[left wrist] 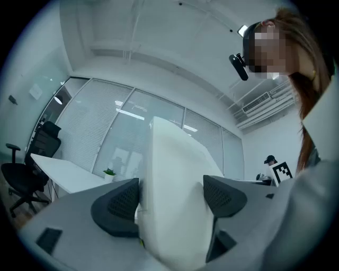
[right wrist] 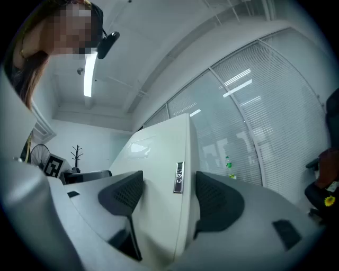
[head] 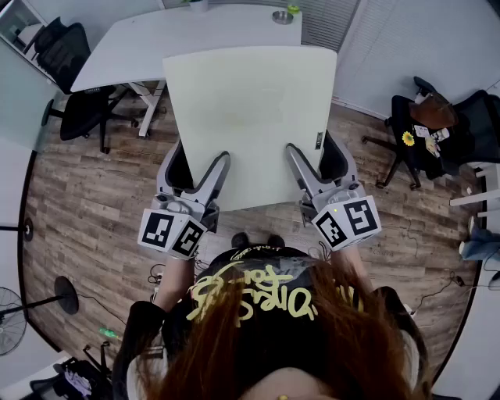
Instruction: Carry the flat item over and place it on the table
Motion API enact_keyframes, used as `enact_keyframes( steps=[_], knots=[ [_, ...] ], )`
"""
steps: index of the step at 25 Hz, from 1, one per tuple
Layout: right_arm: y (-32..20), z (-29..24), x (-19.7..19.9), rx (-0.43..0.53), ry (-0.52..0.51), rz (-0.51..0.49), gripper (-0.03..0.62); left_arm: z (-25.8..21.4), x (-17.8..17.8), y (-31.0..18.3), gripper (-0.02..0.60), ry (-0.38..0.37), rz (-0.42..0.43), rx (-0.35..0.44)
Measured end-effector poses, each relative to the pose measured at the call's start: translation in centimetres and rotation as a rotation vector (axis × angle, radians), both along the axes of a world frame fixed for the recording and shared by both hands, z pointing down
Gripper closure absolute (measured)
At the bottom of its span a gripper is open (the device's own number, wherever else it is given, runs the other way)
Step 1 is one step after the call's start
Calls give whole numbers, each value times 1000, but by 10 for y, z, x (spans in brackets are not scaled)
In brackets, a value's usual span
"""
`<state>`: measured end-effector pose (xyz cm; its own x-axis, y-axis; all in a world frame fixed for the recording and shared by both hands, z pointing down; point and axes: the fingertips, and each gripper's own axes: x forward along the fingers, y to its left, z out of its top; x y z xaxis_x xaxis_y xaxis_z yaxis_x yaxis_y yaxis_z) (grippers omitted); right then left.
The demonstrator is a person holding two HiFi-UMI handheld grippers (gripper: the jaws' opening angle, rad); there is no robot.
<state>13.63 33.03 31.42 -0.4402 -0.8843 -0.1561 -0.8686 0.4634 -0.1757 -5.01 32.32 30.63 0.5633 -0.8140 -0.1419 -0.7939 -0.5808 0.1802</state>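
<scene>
I hold a large flat white board (head: pixel 250 117) out in front of me above the wooden floor, near edge towards my body. My left gripper (head: pixel 195 168) is shut on its near left part and my right gripper (head: pixel 320 168) on its near right part. In the left gripper view the board (left wrist: pixel 175 201) fills the gap of the left gripper (left wrist: pixel 172 197), both dark pads against it. The right gripper view shows the same for the right gripper (right wrist: pixel 169 193), with the board (right wrist: pixel 159 174) and its small label (right wrist: pixel 179 177) between the pads. The white table (head: pixel 180 31) lies just beyond the board's far edge.
A small bowl (head: pixel 282 16) and a green item stand at the table's far edge. Black office chairs sit at the left (head: pixel 74 78) and at the right (head: pixel 437 125). A floor fan (head: pixel 8 320) stands at the lower left. Glass walls with blinds (right wrist: pixel 254 116) close off the room.
</scene>
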Motion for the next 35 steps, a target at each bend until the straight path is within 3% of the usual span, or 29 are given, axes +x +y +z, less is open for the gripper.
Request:
enact_keyframes(
  steps=[16, 35],
  knots=[
    [-2, -1, -2, 7, -7, -5, 279, -3, -1, -2, 204, -11, 4, 16],
    [-6, 8, -68, -3, -6, 45, 279, 6, -67, -16, 204, -10, 64, 1]
  ],
)
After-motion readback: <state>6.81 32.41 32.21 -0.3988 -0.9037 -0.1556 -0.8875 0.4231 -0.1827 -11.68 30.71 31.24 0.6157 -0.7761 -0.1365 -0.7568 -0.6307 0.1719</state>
